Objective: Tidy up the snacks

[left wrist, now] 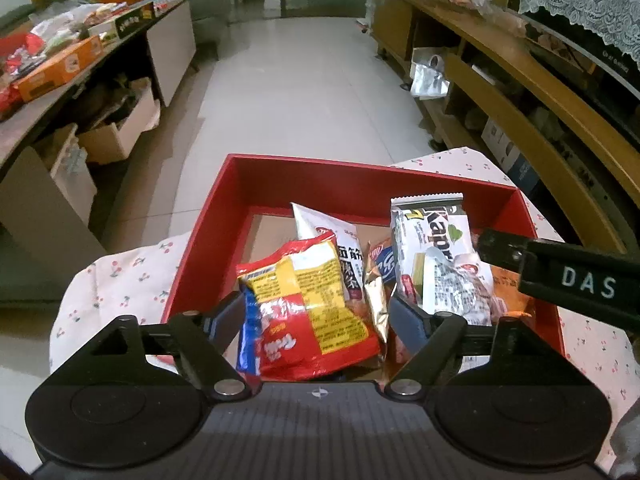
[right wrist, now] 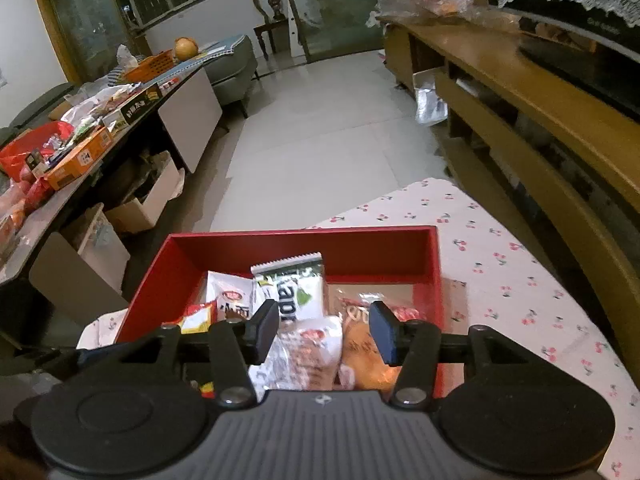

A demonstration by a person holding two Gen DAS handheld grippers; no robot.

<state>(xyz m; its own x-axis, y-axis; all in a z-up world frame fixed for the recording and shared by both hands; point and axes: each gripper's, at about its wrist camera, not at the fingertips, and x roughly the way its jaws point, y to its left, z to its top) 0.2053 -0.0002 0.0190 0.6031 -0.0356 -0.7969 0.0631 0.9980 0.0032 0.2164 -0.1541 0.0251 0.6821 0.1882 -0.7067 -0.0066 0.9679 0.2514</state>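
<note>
A red box (left wrist: 360,176) on a cherry-print cloth holds several snack packets. My left gripper (left wrist: 316,312) is open, its fingers on either side of a red and yellow packet (left wrist: 316,304) at the box's near left. A white and green Kapri wafer pack (left wrist: 432,232) leans at the back right. My right gripper (right wrist: 324,332) is open over the same box (right wrist: 304,240), above a white packet (right wrist: 308,348) and an orange packet (right wrist: 364,356). The right gripper's black body (left wrist: 560,276) enters the left wrist view from the right.
The box sits on a small table with a cherry-print cloth (right wrist: 500,260). A long table with boxes and snacks (left wrist: 56,68) runs along the left. A wooden TV cabinet (left wrist: 520,80) runs along the right. Tiled floor (left wrist: 304,80) lies between them.
</note>
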